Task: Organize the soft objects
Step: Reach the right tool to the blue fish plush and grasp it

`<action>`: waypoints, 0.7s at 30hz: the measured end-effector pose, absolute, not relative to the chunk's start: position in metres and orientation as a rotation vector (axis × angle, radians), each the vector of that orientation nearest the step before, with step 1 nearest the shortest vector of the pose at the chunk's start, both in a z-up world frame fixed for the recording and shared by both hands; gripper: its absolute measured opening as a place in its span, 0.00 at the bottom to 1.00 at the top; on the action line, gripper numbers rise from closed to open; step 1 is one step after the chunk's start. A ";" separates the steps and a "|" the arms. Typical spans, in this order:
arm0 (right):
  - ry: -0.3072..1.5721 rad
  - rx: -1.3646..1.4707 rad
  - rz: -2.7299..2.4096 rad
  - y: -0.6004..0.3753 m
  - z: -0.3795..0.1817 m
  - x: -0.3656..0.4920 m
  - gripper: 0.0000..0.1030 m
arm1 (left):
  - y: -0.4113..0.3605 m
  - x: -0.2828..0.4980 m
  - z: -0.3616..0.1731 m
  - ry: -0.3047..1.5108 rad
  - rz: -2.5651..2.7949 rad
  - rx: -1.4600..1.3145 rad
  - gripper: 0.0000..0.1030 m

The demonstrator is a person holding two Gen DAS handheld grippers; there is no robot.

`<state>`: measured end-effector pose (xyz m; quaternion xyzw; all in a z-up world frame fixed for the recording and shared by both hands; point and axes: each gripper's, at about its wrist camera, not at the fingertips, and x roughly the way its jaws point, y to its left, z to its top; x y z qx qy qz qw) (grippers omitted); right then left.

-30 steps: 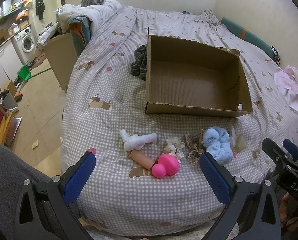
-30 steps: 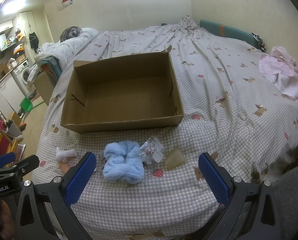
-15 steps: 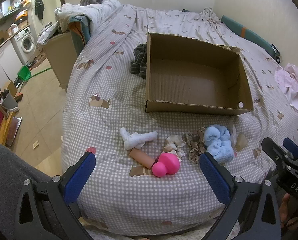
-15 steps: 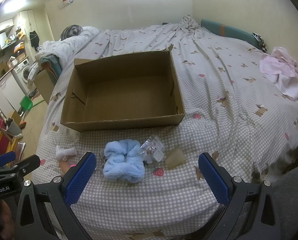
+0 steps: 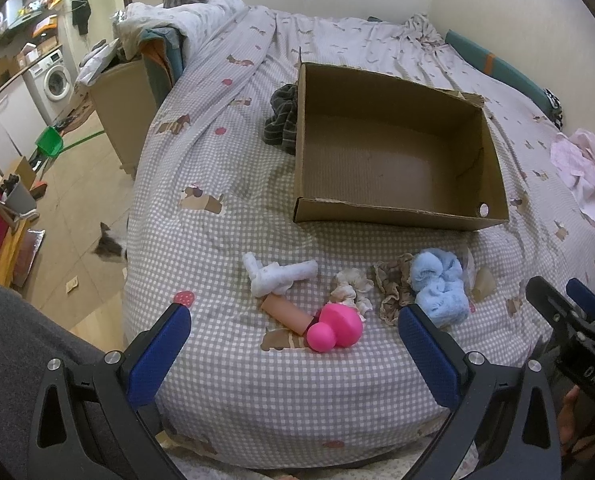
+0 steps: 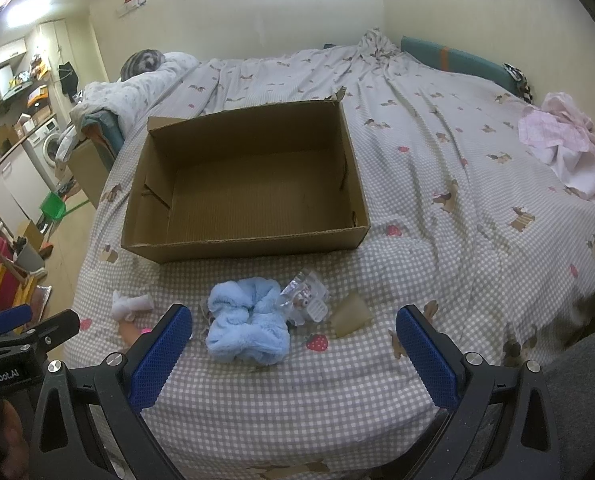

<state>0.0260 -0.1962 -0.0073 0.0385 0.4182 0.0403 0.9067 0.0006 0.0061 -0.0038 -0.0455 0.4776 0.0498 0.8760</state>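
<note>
Fleecy blue scrunchie [image 6: 248,324] looks light, compressible; I would pinch its bunched middle. Both my tongs [image 6: 289,346] gape wide, empty.

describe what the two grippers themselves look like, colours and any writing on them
Both the left gripper and the right gripper have black plastic frames with silver bolts and textured blue finger pads. White lettering on the left one's side reads GenRobot.AI.

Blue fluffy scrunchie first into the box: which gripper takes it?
Right, probably. The blue fluffy scrunchie lies between the right gripper's open fingers, with the cardboard box straight ahead. For the left gripper it sits beyond the right fingertip, off to the side.
</note>
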 end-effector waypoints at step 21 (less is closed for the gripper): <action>1.360 0.421 0.316 -0.200 -0.057 0.093 1.00 | 0.032 0.056 0.000 1.169 0.121 -0.107 1.00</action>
